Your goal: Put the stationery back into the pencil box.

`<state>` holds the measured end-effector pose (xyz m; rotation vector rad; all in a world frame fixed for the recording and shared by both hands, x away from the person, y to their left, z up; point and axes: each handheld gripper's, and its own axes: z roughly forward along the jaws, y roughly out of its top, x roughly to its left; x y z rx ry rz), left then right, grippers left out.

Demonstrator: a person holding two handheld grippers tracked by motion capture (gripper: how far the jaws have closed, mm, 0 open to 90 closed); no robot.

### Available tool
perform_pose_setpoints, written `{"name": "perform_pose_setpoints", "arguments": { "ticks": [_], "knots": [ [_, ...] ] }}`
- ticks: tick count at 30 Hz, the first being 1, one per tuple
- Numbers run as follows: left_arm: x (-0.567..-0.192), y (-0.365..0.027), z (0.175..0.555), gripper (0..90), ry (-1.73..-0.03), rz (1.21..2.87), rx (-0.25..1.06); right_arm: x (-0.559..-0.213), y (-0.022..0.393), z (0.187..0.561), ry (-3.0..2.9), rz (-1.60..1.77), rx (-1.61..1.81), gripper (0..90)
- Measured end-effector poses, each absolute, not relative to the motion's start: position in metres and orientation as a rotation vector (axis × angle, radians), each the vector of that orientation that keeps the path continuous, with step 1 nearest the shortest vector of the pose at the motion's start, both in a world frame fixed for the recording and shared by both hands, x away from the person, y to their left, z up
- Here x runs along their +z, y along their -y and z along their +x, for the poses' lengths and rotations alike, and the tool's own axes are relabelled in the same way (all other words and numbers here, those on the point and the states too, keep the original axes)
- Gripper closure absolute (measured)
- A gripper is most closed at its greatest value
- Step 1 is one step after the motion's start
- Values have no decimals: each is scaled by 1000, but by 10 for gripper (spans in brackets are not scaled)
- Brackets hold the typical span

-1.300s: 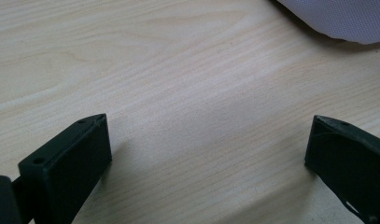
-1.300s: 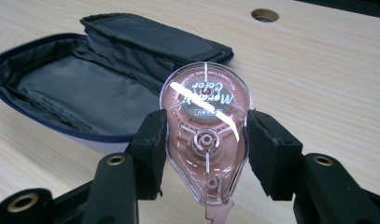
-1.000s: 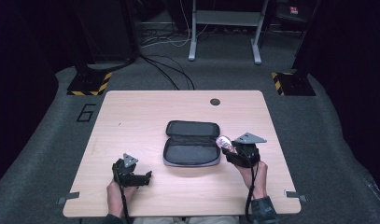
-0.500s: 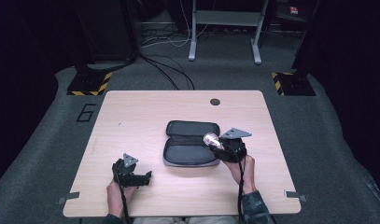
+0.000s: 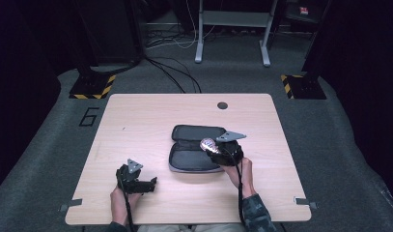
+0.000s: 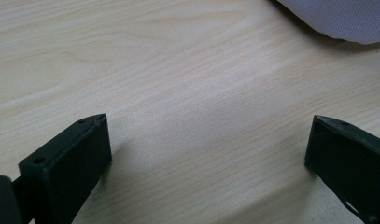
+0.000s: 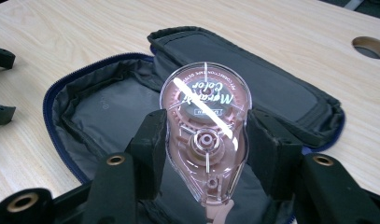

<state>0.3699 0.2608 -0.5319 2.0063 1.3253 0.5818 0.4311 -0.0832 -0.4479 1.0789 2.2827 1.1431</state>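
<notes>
A light wooden table [image 5: 136, 121] seen from above. An open dark zip case [image 5: 194, 147] lies near its centre. The right tool [image 5: 214, 149] hovers over the case's 3 o'clock end, jaws clamped on the sides of a clear pink correction tape dispenser [image 7: 206, 135]. The left tool [image 5: 148, 183] rests at 7 o'clock, near the table's front edge, jaws spread wide with bare wood between them. A round cable hole [image 5: 222, 105] sits at 12 o'clock, by the far edge. Open wood surrounds the case on every side.
</notes>
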Motion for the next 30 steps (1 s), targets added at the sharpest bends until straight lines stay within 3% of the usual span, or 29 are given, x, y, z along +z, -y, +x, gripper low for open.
{"name": "perform_pose_setpoints", "arguments": {
  "ticks": [30],
  "knots": [
    [-532,-261,370,2,-1326,2005,583,-492,37,451,-2489,1119,966,496]
  ]
}}
